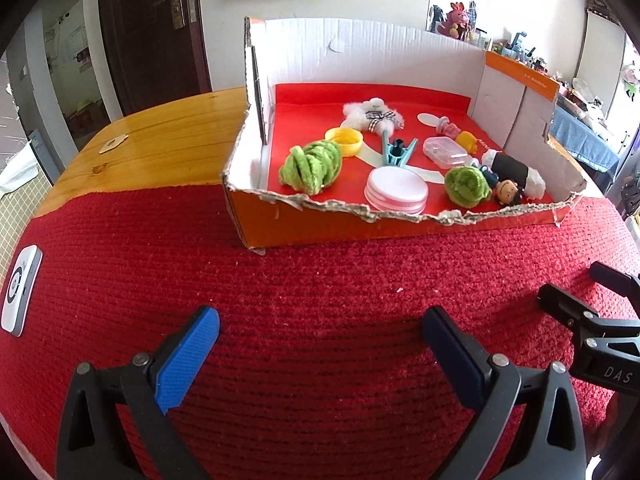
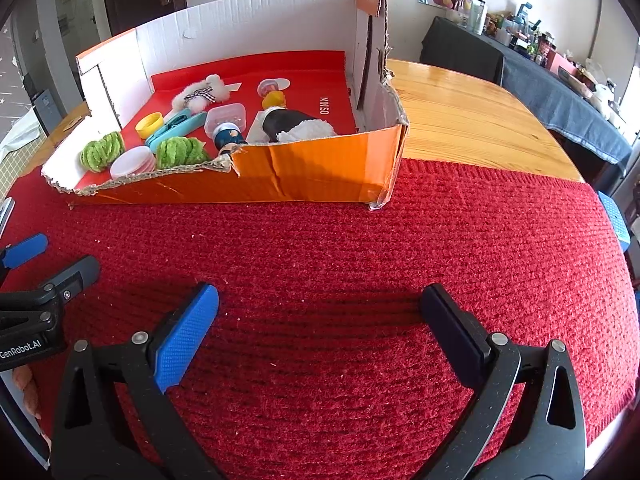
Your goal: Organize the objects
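An orange cardboard box (image 1: 320, 226) with a torn front rim stands on the red knitted mat (image 1: 280, 300); it also shows in the right wrist view (image 2: 320, 168). Inside lie two green fuzzy balls (image 1: 311, 165), a white round lid (image 1: 396, 191), a yellow cap (image 1: 344, 140), a teal clip (image 1: 394, 152), a clear small case (image 1: 444, 151), a white fluffy toy (image 1: 374, 114) and a black-and-white doll (image 1: 514, 172). My left gripper (image 1: 320, 332) is open and empty over the mat, in front of the box. My right gripper (image 2: 320, 312) is open and empty, also in front of the box.
The mat covers a wooden table (image 1: 168, 136), whose bare wood shows left and right (image 2: 472, 120) of the box. A white device (image 1: 18, 290) lies at the mat's left edge. A dark door (image 1: 152, 28) and a cluttered side table (image 2: 560, 72) stand behind.
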A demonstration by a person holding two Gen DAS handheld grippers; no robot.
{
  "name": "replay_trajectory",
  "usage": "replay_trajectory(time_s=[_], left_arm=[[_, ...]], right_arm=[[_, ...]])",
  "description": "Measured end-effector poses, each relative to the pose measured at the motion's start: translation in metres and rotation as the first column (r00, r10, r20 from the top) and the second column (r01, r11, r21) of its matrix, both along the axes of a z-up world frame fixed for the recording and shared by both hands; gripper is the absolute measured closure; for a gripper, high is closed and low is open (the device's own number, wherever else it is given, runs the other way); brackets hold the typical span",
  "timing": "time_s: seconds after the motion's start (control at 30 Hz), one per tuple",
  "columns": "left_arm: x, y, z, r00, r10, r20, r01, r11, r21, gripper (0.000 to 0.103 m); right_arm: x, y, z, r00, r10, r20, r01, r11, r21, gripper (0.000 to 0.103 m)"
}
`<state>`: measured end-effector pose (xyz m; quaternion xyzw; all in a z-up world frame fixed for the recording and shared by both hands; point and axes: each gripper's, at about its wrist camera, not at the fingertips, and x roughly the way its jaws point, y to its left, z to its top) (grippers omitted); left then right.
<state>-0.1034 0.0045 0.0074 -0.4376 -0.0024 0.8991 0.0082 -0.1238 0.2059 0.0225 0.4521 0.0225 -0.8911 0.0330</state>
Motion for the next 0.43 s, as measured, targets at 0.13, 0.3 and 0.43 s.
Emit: replay_trajectory(time_s=[0.13,0.3,0.43], left_arm=[[0.0001,-0.0001,0.0000,1.000,0.000,-0.004,0.000,1.000,0.002,0.000],[0.0002,-0.0002,-0.0001,1.000,0.000,-0.004,0.000,1.000,0.001,0.000],[0.0003,-0.0002,-0.0001,1.000,0.000,-0.004,0.000,1.000,0.001,0.000]], right_arm=[[0.0002,0.0002,0.0000,1.000,0.000,0.000,0.000,1.000,-0.001,0.000],[0.0003,0.0004,0.0001,1.000,0.000,0.000,0.000,1.000,-0.001,0.000],[0.0003,0.0003,0.0001,1.000,0.000,0.000,0.000,1.000,-0.001,0.000]])
